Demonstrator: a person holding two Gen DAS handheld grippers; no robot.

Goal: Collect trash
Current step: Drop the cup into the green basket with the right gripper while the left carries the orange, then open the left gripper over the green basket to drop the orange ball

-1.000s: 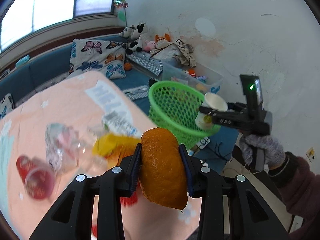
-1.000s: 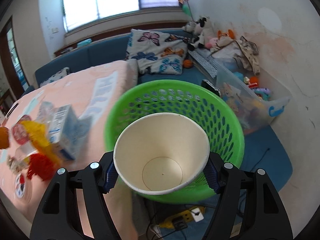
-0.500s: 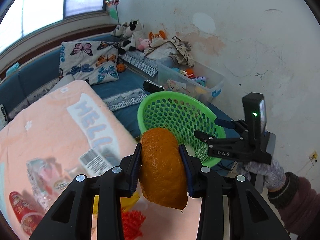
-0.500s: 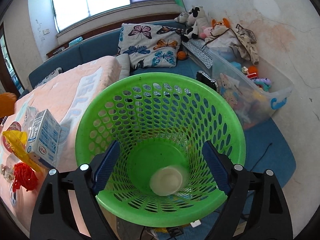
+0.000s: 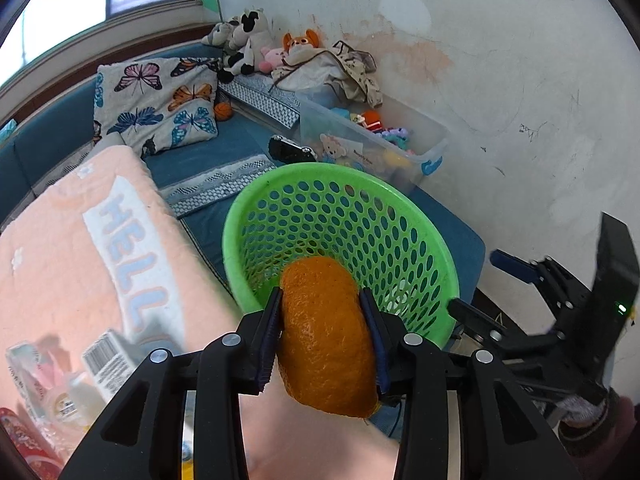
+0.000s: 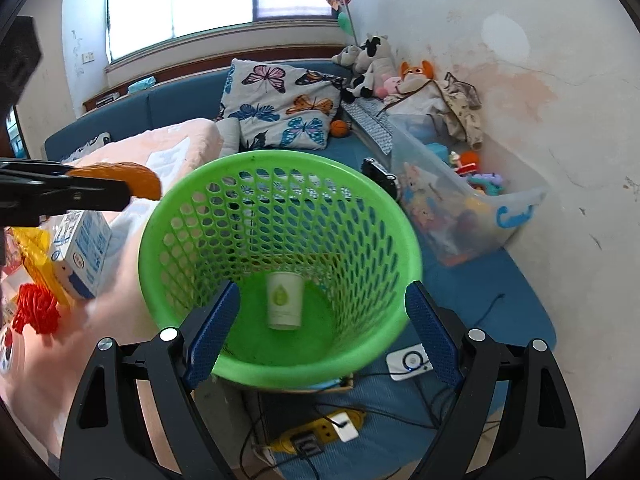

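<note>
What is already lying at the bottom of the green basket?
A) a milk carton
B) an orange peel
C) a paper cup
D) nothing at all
C: the right wrist view shows a white paper cup on the floor of the green basket, while the orange peel is clamped in the left gripper.

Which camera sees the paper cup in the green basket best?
The right wrist view. It looks straight down into the green basket, and the paper cup lies plainly on its bottom. In the left wrist view the orange peel held in the left gripper covers the basket's bottom, so no cup shows.
</note>
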